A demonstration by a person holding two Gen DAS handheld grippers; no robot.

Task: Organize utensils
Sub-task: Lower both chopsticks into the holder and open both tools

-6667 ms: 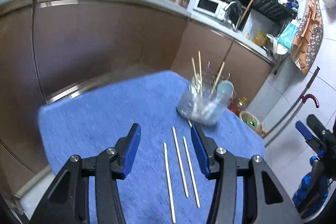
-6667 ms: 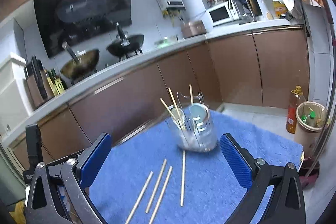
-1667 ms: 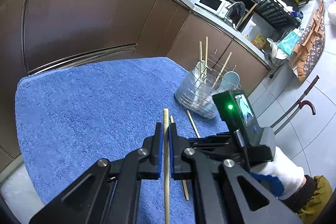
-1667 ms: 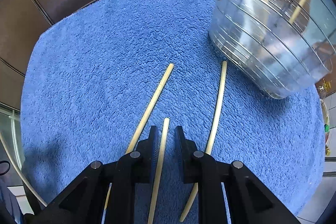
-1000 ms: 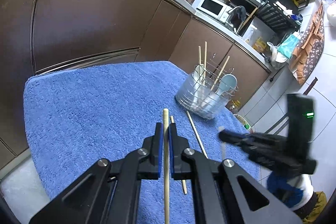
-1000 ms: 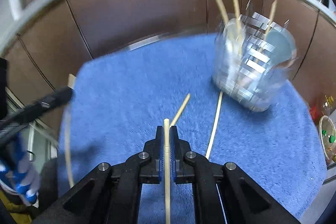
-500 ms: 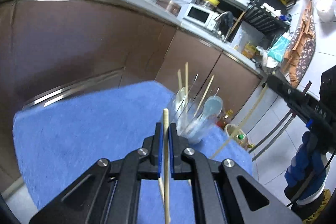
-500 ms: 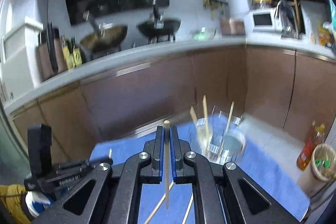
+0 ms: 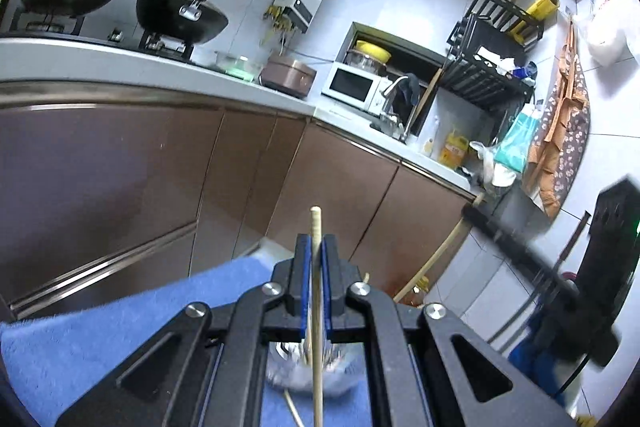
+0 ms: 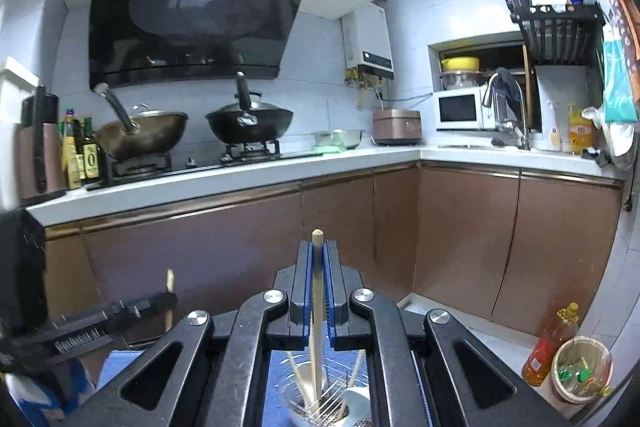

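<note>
Between the left gripper's (image 9: 316, 259) clamped pads stands a wooden chopstick (image 9: 317, 327); the right gripper (image 10: 317, 267) pinches another chopstick (image 10: 317, 307) directly above the wire utensil holder (image 10: 320, 401) below its fingers.

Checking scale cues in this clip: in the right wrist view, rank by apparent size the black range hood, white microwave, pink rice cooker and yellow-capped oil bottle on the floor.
1. Black range hood, largest by far.
2. White microwave.
3. and 4. Pink rice cooker and yellow-capped oil bottle look alike in extent; the bottle appears nearer the camera, so no firm order.
</note>
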